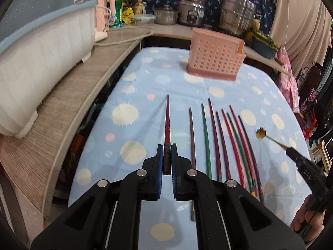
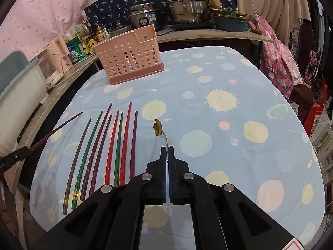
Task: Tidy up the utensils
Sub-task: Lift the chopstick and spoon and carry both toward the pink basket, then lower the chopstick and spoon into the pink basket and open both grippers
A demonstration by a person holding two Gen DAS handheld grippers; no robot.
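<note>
My left gripper point(image 1: 167, 149) is shut on a dark red chopstick point(image 1: 167, 120) and holds it above the blue dotted tablecloth point(image 1: 133, 137), tip pointing away. My right gripper point(image 2: 167, 151) is shut on the thin handle of a small gold flower-shaped spoon point(image 2: 158, 127), held above the cloth; it also shows in the left wrist view point(image 1: 261, 133). Several chopsticks point(image 2: 116, 143), red, green and dark purple, lie side by side on the cloth between the grippers. A pink perforated utensil basket point(image 2: 130, 57) stands upright at the far side of the table, also in the left wrist view point(image 1: 216, 55).
A white dish rack with a blue rim point(image 1: 41, 48) sits on the wooden counter point(image 1: 68, 108) at the left. Steel pots point(image 2: 187, 2), a rice cooker point(image 2: 143, 16) and bottles point(image 2: 91, 39) stand on the back counter. A pink garment point(image 2: 278, 62) hangs at the right.
</note>
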